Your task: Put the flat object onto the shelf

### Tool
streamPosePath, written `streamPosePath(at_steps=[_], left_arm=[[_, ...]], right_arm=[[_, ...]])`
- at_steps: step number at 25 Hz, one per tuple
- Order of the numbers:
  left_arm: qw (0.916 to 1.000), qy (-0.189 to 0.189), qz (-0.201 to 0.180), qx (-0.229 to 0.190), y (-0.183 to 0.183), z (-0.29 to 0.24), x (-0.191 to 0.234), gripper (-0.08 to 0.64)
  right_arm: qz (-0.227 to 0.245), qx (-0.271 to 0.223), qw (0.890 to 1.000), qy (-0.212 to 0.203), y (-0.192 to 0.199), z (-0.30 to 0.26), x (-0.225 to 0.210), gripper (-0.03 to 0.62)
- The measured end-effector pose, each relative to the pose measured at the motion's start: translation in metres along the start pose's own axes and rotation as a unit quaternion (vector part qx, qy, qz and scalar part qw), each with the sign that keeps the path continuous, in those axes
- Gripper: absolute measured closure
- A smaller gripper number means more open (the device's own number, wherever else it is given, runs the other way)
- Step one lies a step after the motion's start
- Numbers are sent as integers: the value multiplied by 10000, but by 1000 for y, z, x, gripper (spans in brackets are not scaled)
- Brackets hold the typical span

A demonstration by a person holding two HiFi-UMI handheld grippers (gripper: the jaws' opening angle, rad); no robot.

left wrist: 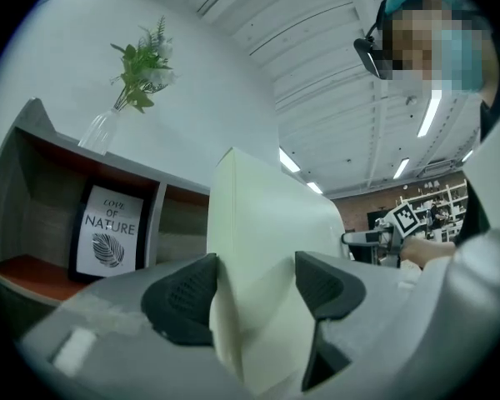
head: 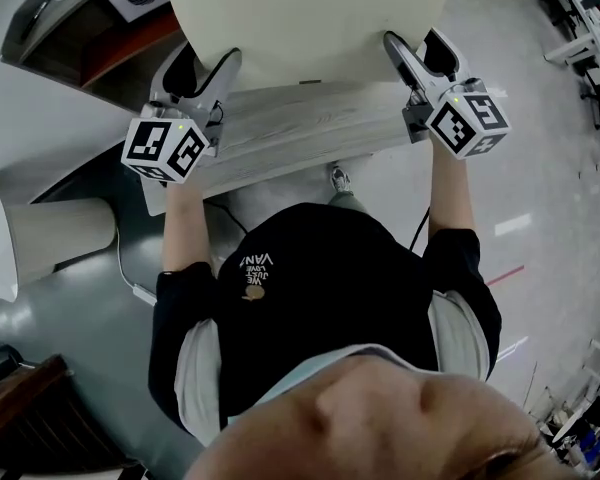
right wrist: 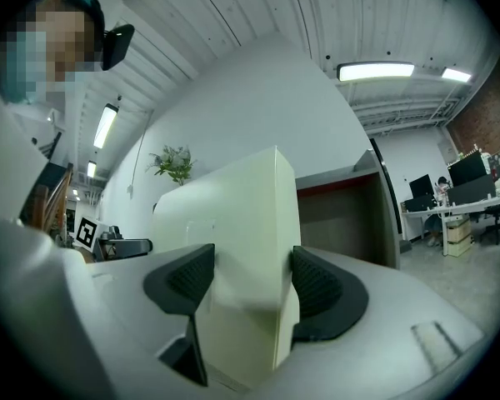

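1. Step in hand: carrying the flat object to the shelf, upper left of the head view. Advised: keep both ends level and the grip even.
2. Left gripper: jaws wide, clamped on the object's left edge. Right gripper: likewise on the right edge.
3. Object: cream, smooth, thick slab; top centre, over the wood-grain table, not yet shelved.

A framed print is standing in a compartment of the shelf, reading "LOVE OF NATURE" in dark letters on white. In front of the shelf, the person's black shirt is showing a small upside-down print; only "VAN" is coming through clearly.
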State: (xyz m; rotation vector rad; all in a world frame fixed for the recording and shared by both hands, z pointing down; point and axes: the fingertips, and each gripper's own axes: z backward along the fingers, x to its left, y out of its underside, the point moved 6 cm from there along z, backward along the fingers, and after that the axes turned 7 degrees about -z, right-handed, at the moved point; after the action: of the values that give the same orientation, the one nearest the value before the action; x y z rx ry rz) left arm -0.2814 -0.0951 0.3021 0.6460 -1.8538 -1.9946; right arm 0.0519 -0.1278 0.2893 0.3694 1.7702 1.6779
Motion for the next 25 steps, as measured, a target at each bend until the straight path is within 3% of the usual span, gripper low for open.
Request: streamPosePath(at_steps=[25], left_arm=[[9937, -750, -718, -412, -83, -41, 7, 258]], right_arm=[[580, -423, 9931, -927, -90, -49, -34, 308]])
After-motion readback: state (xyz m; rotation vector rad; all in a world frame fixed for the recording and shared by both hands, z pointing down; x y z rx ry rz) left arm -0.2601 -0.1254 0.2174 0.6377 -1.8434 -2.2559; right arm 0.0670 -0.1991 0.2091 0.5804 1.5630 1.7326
